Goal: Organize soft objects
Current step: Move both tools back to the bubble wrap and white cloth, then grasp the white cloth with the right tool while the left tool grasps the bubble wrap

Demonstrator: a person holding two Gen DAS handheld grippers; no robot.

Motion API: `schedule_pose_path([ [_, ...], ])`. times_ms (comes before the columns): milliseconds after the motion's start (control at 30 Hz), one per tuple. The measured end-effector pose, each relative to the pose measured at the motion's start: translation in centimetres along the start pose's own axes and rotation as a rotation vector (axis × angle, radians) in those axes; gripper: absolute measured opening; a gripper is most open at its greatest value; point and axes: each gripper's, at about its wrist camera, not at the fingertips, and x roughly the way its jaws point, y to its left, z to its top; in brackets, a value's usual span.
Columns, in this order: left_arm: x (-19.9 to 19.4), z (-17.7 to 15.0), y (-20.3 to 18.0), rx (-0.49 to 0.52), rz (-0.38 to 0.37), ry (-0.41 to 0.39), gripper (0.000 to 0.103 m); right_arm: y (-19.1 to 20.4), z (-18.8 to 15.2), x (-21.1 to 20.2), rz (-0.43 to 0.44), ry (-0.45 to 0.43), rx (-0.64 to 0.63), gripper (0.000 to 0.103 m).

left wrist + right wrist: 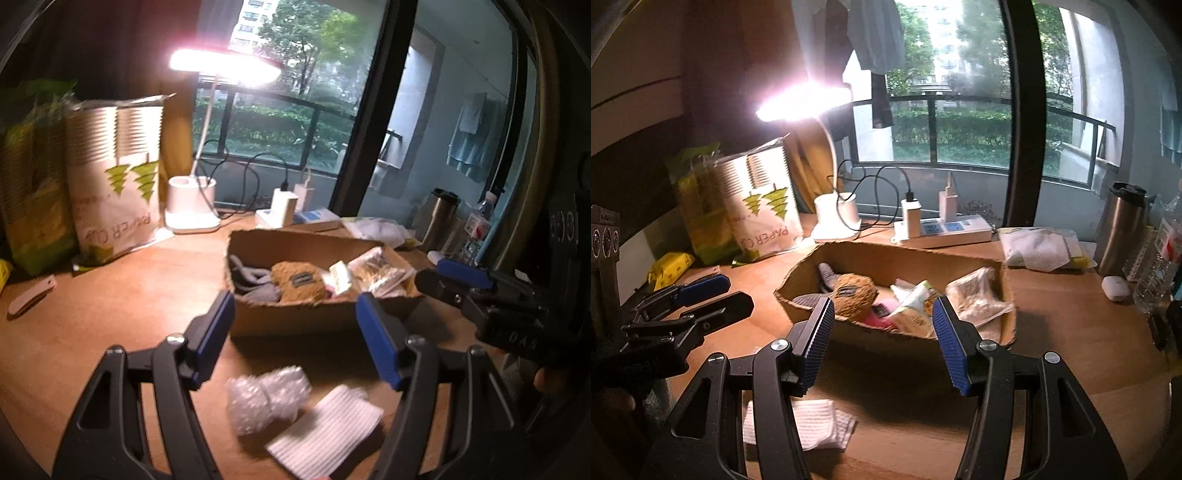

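Observation:
A shallow cardboard box [295,317] [897,258] stands on the wooden desk. In it lie a grey glove [251,282], a brown plush [299,282] [855,291], a pink item [882,314] and plastic packets [384,273] [975,299]. A wad of bubble wrap [266,398] and a folded white cloth [328,432] [809,424] lie on the desk in front of the box. My left gripper [295,328] is open and empty above them. My right gripper [882,332] is open and empty before the box; it shows in the left wrist view [454,277] at the right.
A lit desk lamp [192,206] [836,214], paper cup bags [114,177] [757,206], a power strip with chargers [945,229], tissues [1038,247], a steel tumbler [1119,229] and a water bottle [1160,266] stand behind and right of the box. A white earbud case [1115,288] lies at the right.

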Motion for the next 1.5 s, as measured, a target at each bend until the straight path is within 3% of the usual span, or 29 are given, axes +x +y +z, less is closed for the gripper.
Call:
schedule_pose_path([
  [867,-2.6,-7.0,4.2,-0.067,0.037,0.057,0.070,7.0,-6.8,3.2,0.072,0.159,-0.059,0.059],
  [1100,-2.7,-7.2,4.6,-0.084,0.043,0.062,0.070,8.0,-7.7,4.6,0.102,0.247,-0.081,0.062],
  [1200,-2.4,-7.2,4.7,-0.086,0.046,0.072,0.070,8.1,-8.4,5.4,0.101,0.289,-0.092,0.069],
  [1333,-2.0,-7.2,4.6,-0.080,0.051,0.086,0.070,8.2,-9.2,6.2,0.076,0.337,-0.115,0.070],
  [1500,-1.2,-7.1,4.2,-0.063,0.064,0.114,0.070,8.1,-9.6,6.2,0.079,0.344,-0.146,0.070],
])
